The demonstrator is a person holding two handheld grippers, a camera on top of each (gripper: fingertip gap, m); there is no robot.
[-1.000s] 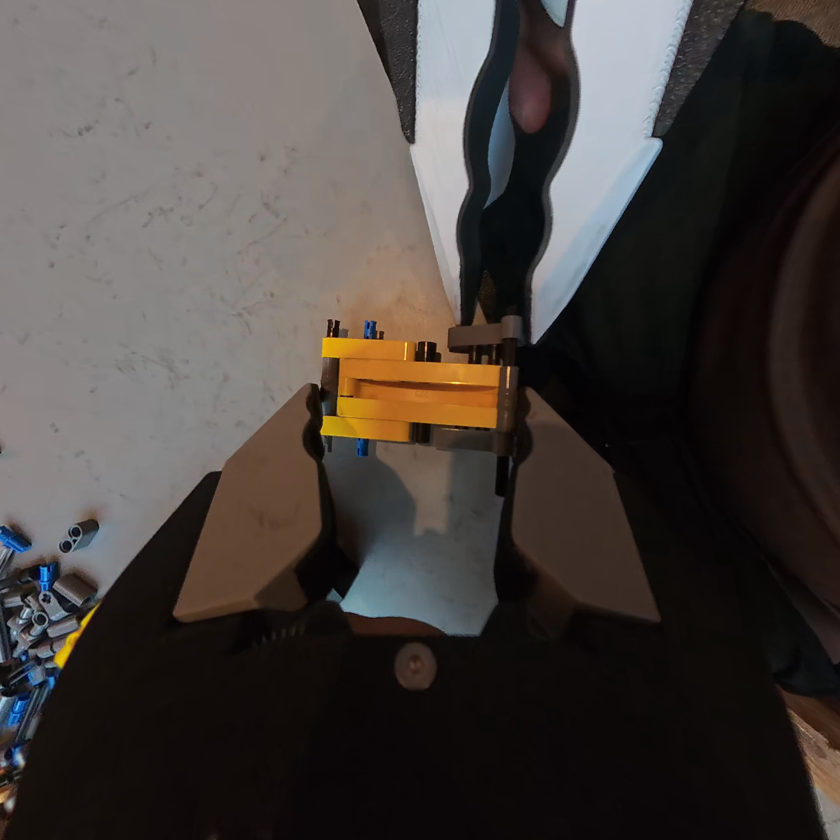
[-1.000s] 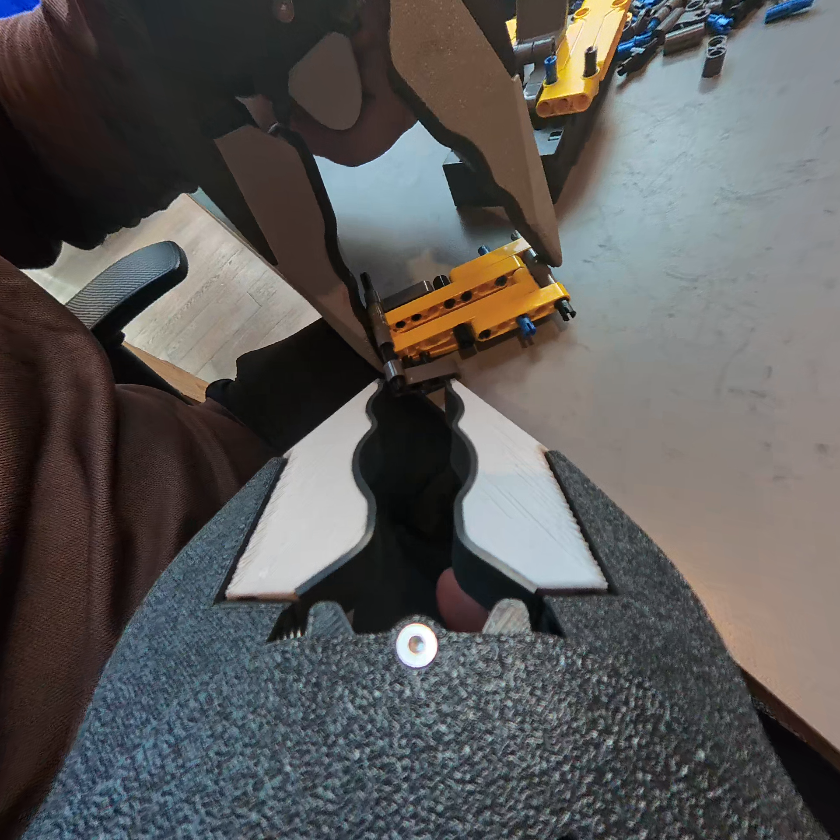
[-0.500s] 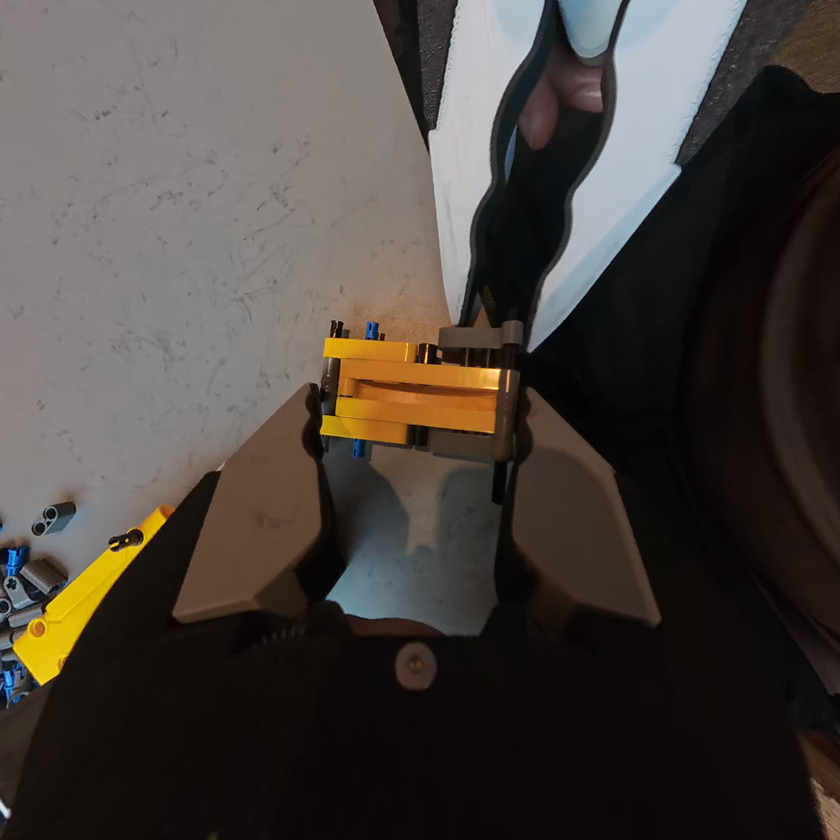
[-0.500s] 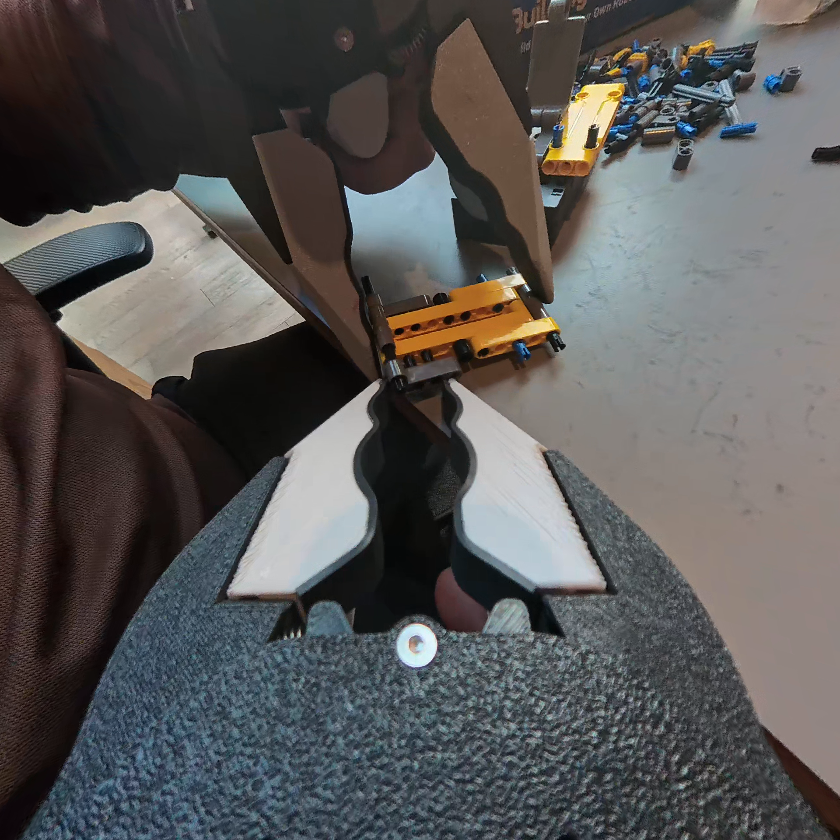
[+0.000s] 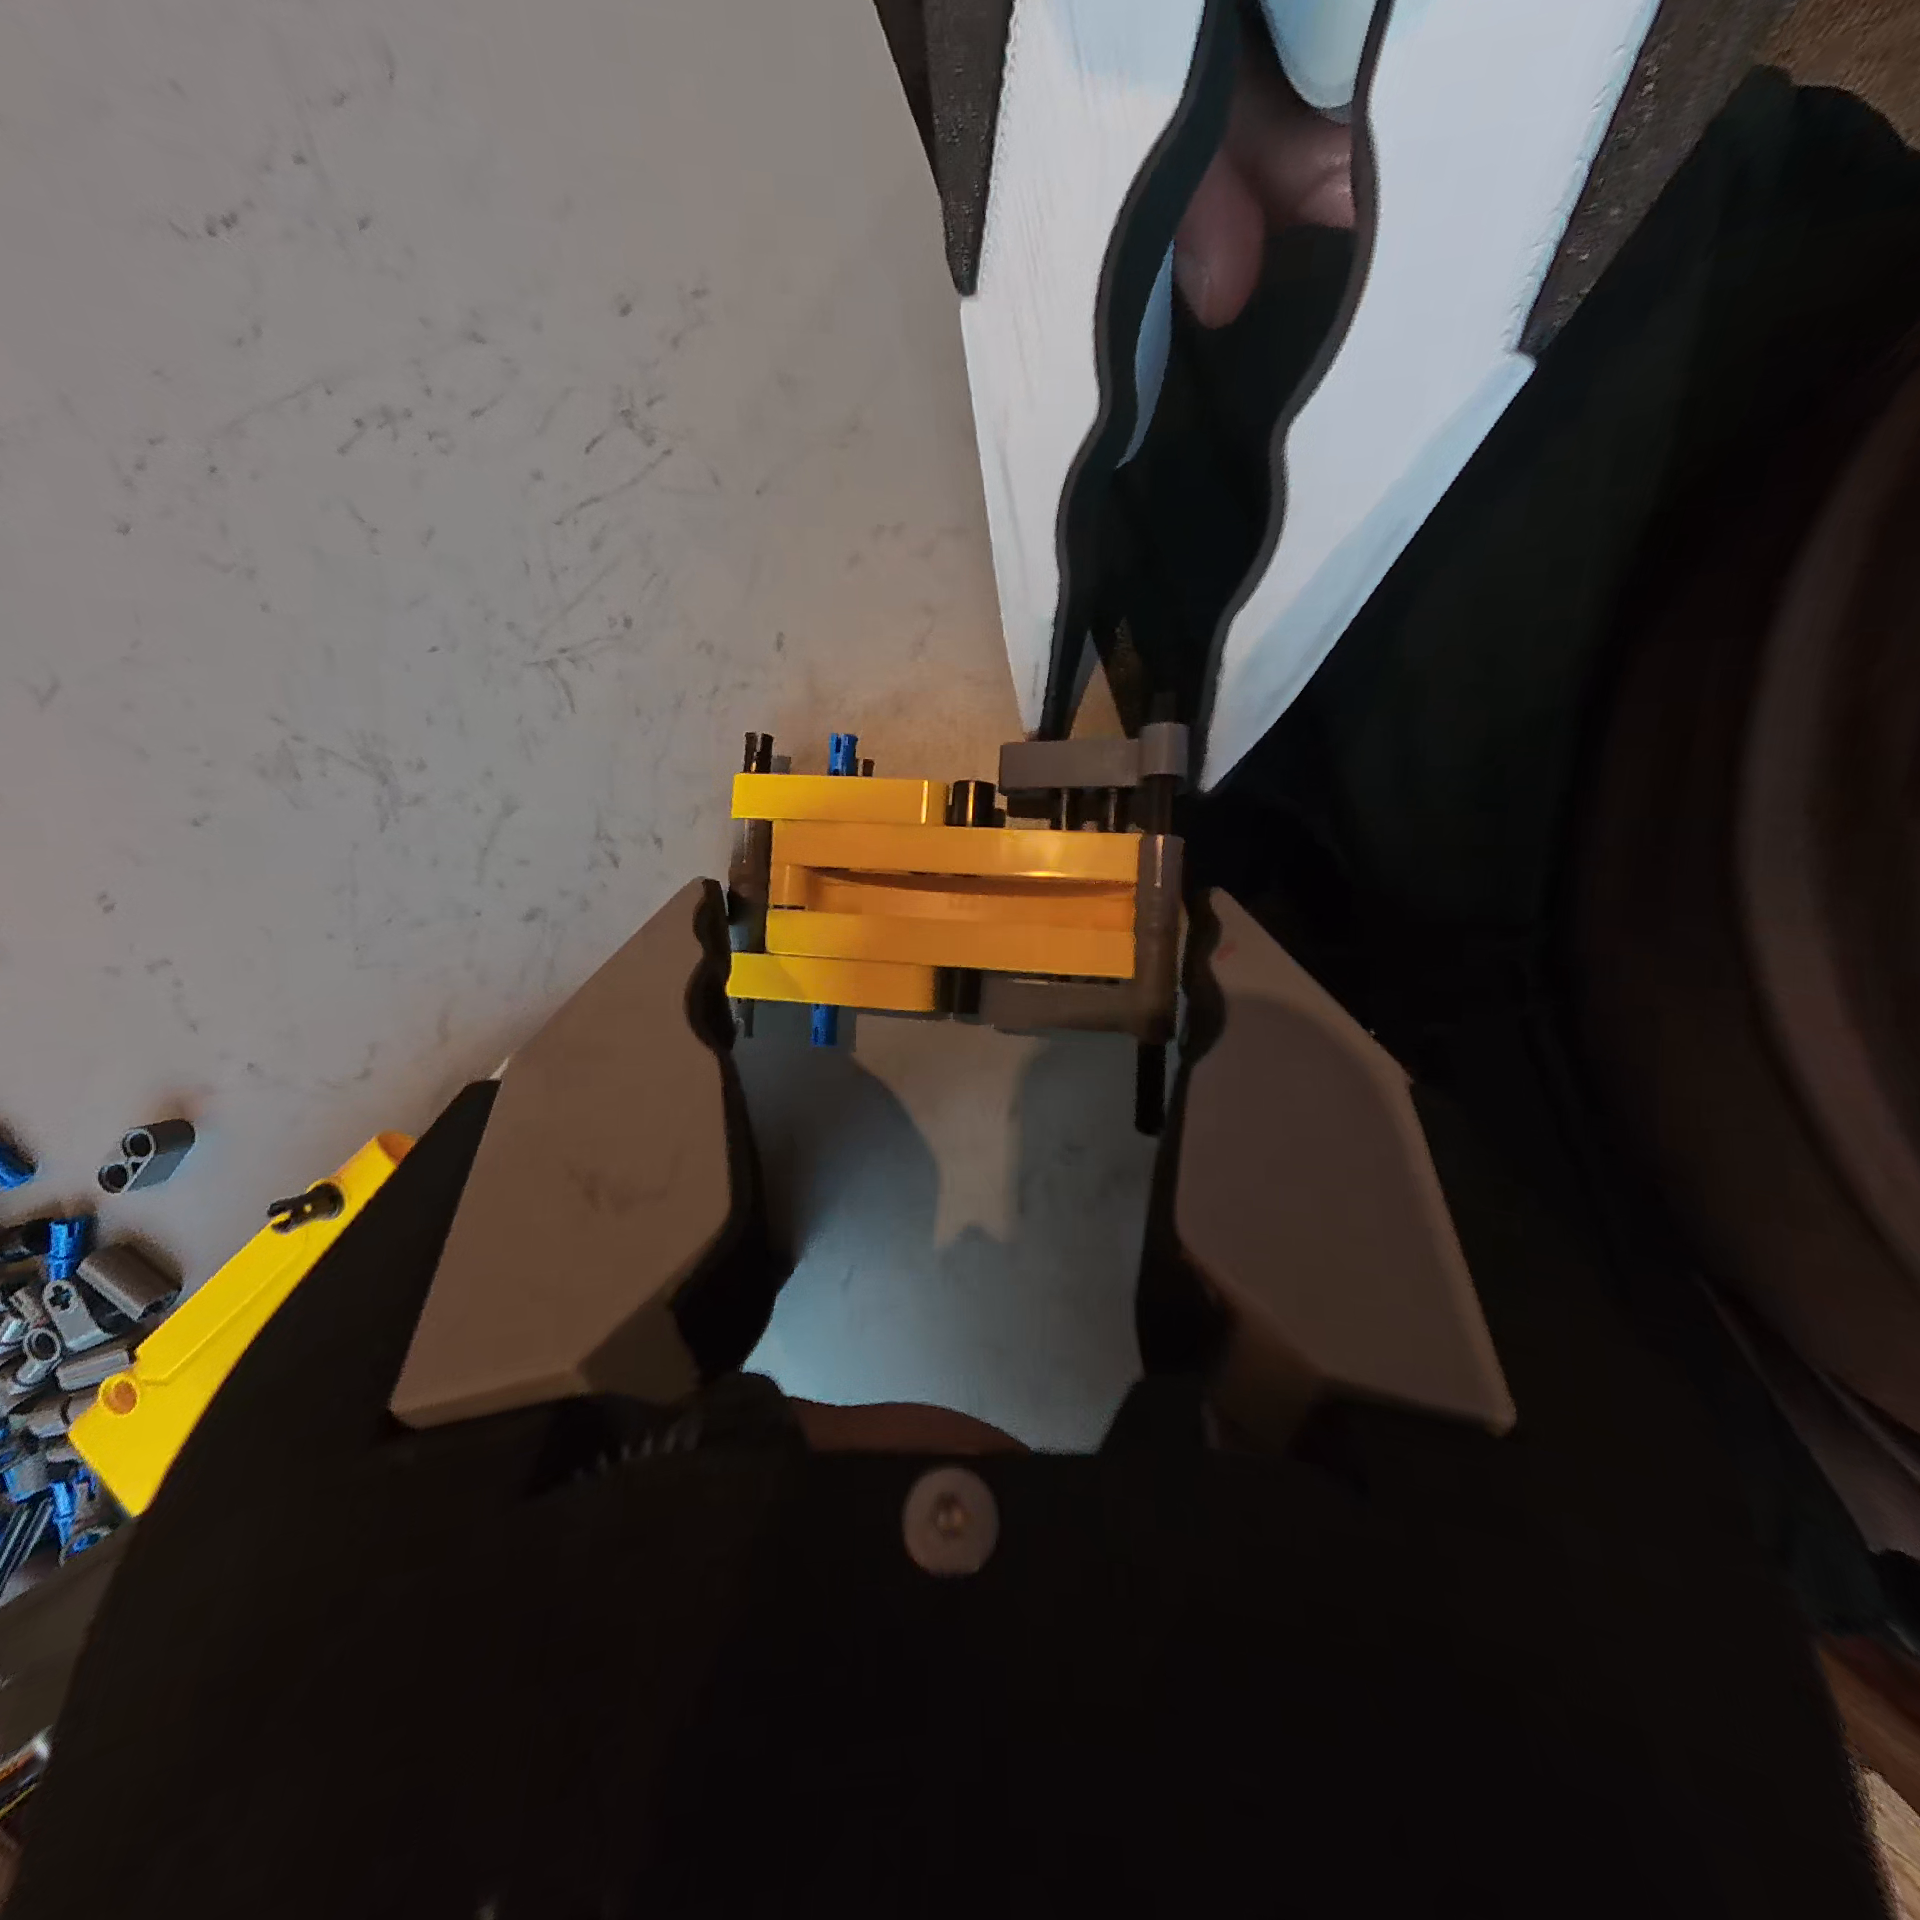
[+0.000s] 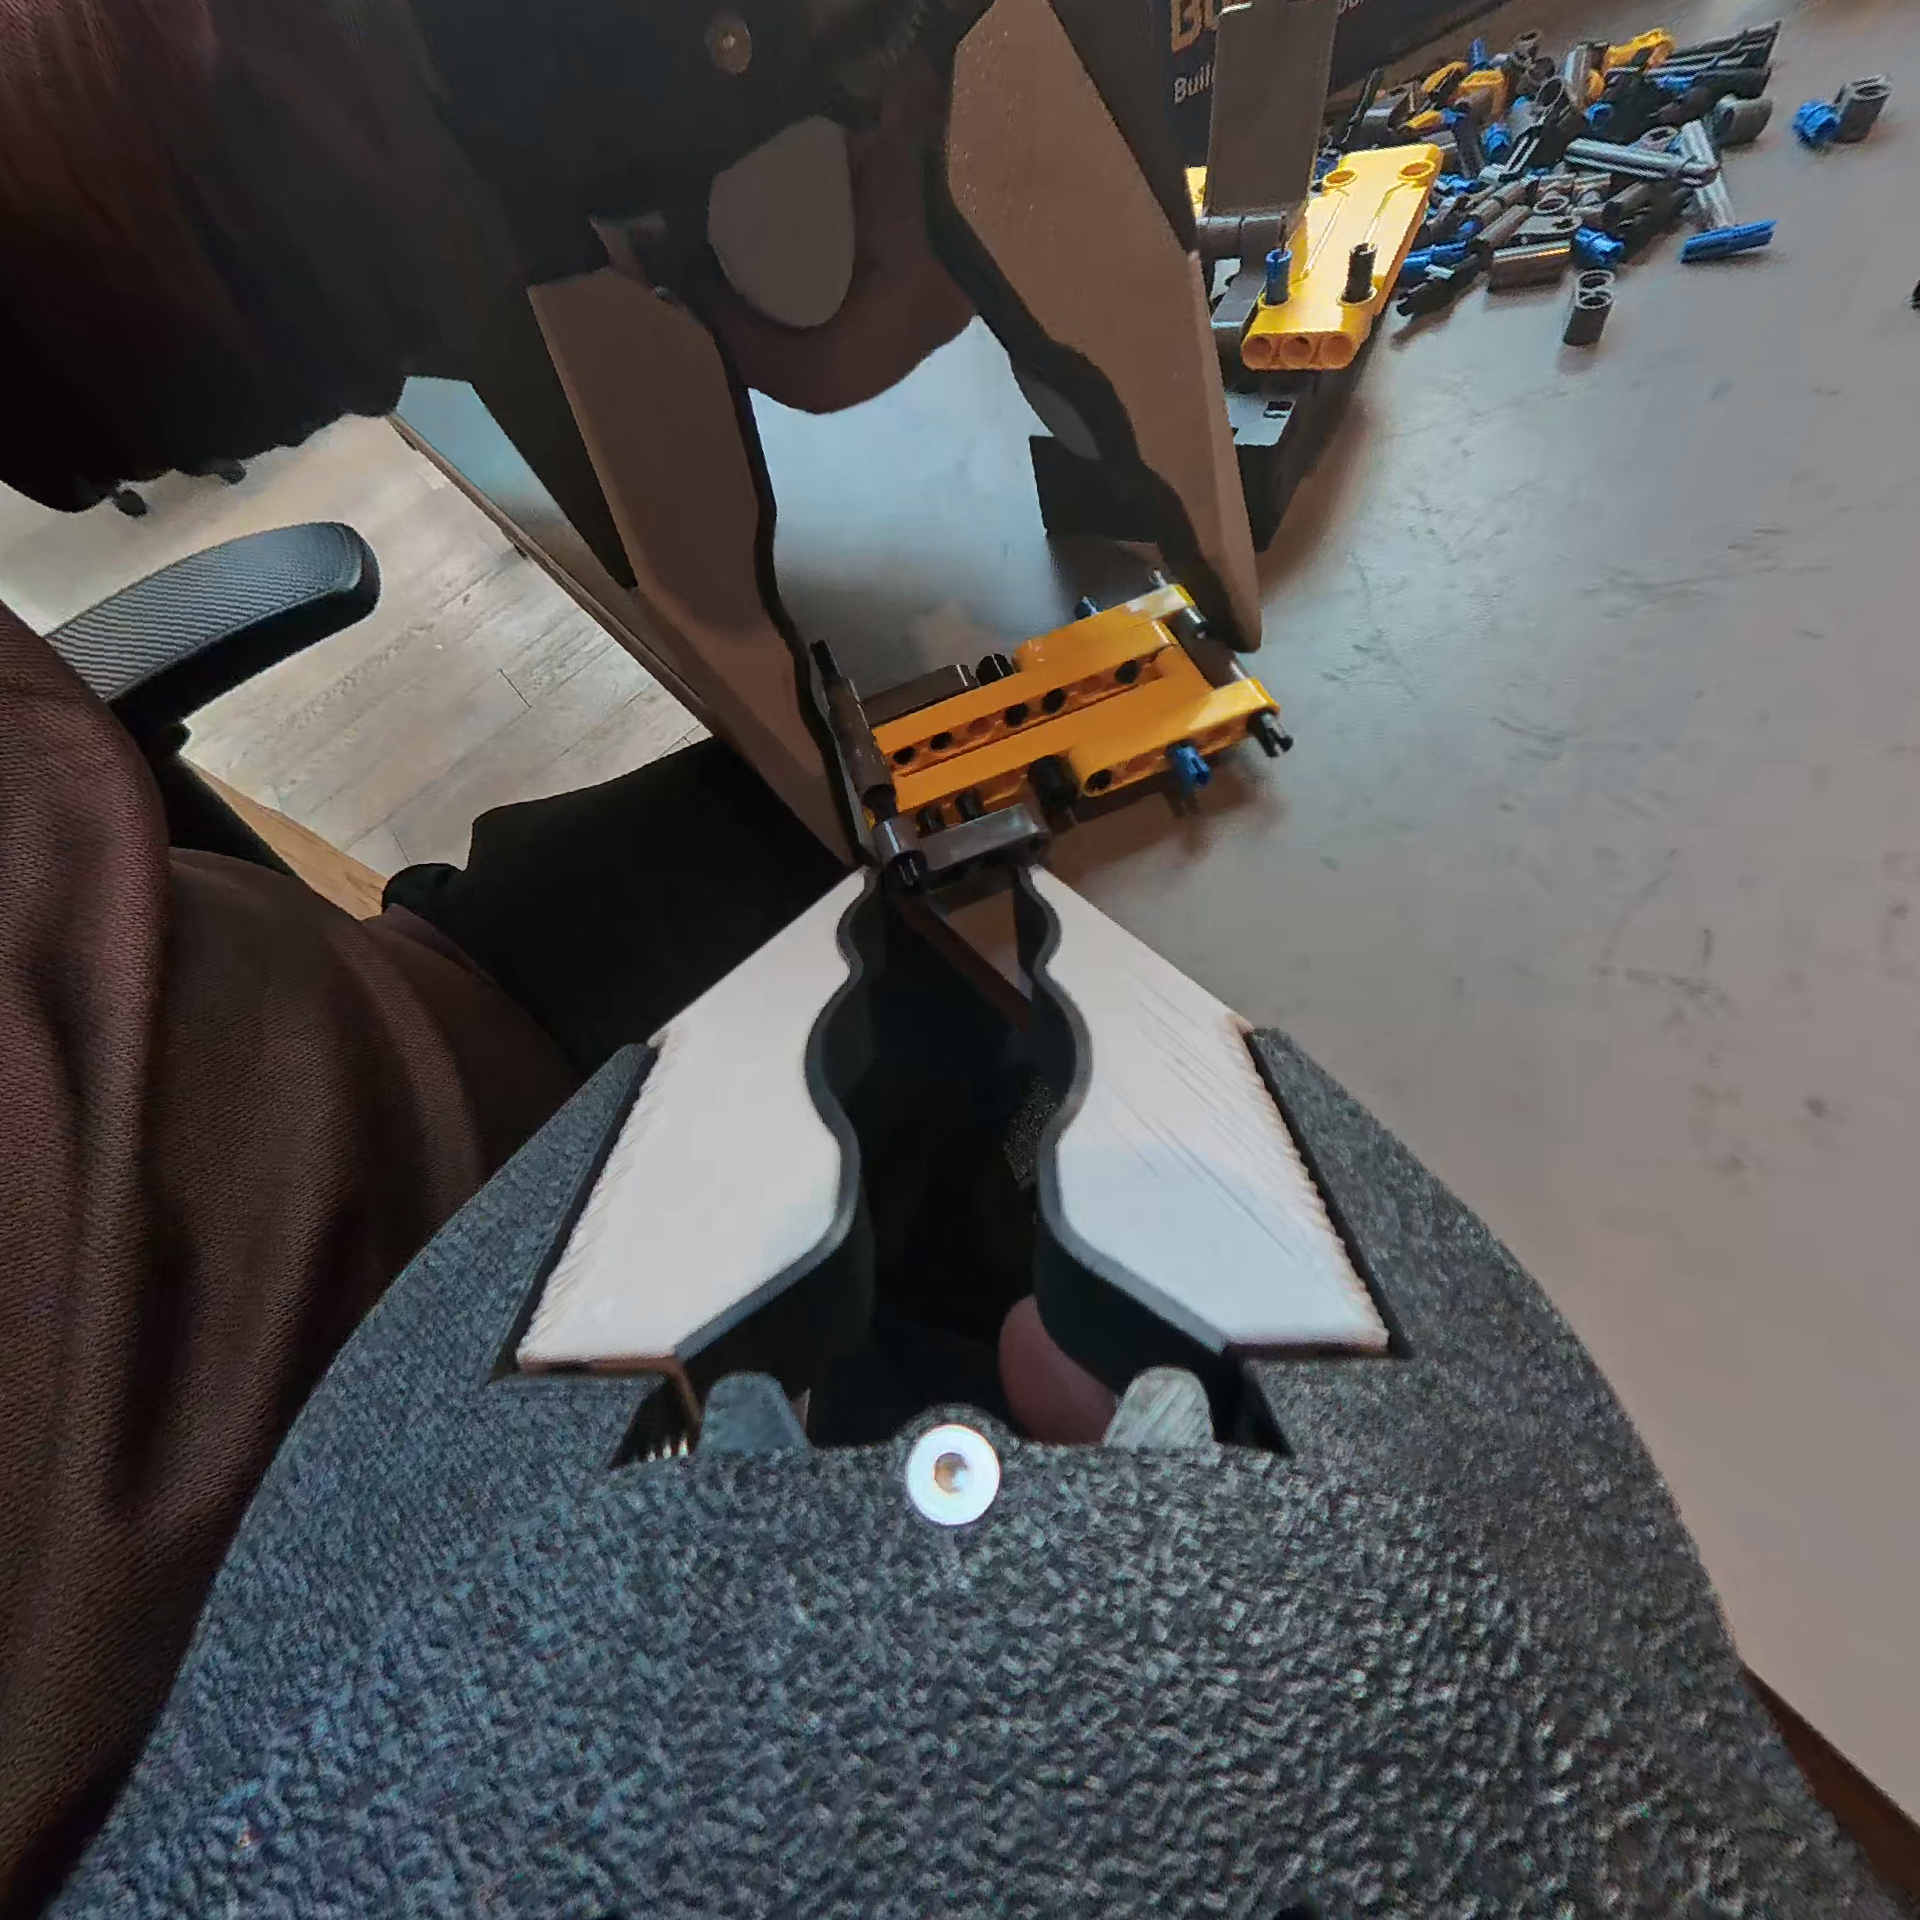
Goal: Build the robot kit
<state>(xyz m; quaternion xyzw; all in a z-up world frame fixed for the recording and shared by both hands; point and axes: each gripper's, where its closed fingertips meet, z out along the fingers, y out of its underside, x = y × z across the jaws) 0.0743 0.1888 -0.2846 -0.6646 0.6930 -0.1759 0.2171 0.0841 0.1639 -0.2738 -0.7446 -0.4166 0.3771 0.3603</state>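
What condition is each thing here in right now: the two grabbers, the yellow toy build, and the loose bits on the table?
Left gripper: shut on the yellow build, a finger at each end.
Right gripper: nearly closed, tips at the grey piece on the build's corner; contact unclear.
Yellow build: partly assembled, held at the table's edge.
Loose parts: scattered in a pile on the table.
Yellow beam: lying flat by the pile.

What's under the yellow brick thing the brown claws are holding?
The yellow assembly, clamped in the left gripper, has the grey table below it. Whether it rests on the table or hangs just above cannot be told; its underside is hidden.
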